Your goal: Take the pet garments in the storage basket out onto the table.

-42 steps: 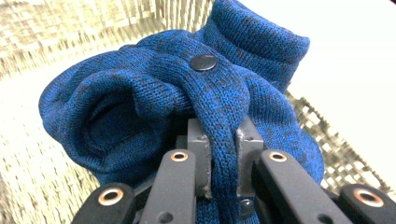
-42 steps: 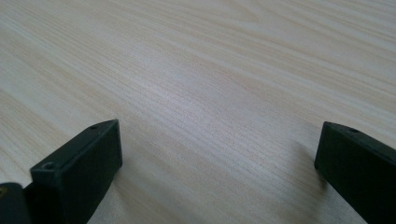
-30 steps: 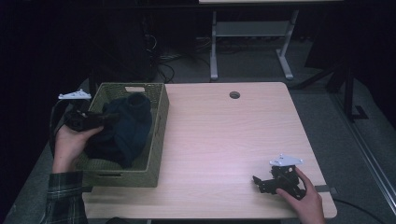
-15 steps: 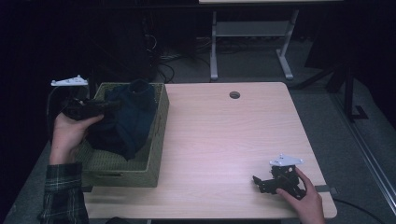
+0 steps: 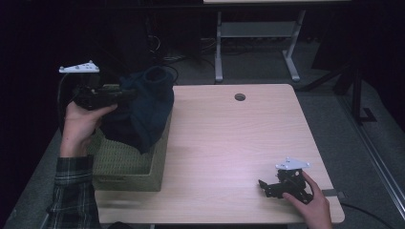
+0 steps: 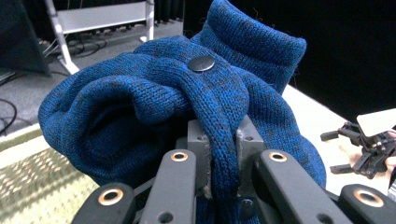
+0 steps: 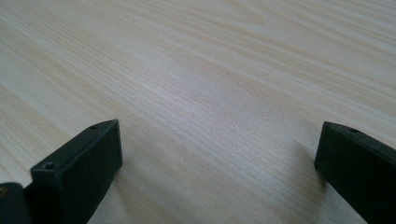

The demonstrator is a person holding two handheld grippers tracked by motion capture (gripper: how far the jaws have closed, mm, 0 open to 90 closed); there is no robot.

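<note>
A dark blue knitted garment (image 5: 143, 109) hangs over the woven basket (image 5: 124, 164) at the table's left, lifted partly out of it. My left gripper (image 5: 125, 94) is shut on a fold of it; in the left gripper view the blue knit (image 6: 187, 102), with a dark button (image 6: 201, 63) on top, is pinched between the jaws of the left gripper (image 6: 223, 154). My right gripper (image 5: 263, 186) rests on the table near the front right corner. In the right gripper view the right gripper (image 7: 215, 154) stands open over bare wood with nothing between its fingers.
The light wooden table (image 5: 229, 138) has a round cable hole (image 5: 239, 97) near its far edge. A metal desk frame (image 5: 258, 43) stands on the floor behind the table. The right gripper (image 6: 369, 149) also appears far off in the left gripper view.
My left gripper has risen and moved back with the blue garment, pulling it up out of the basket. The right gripper has stayed in place.
</note>
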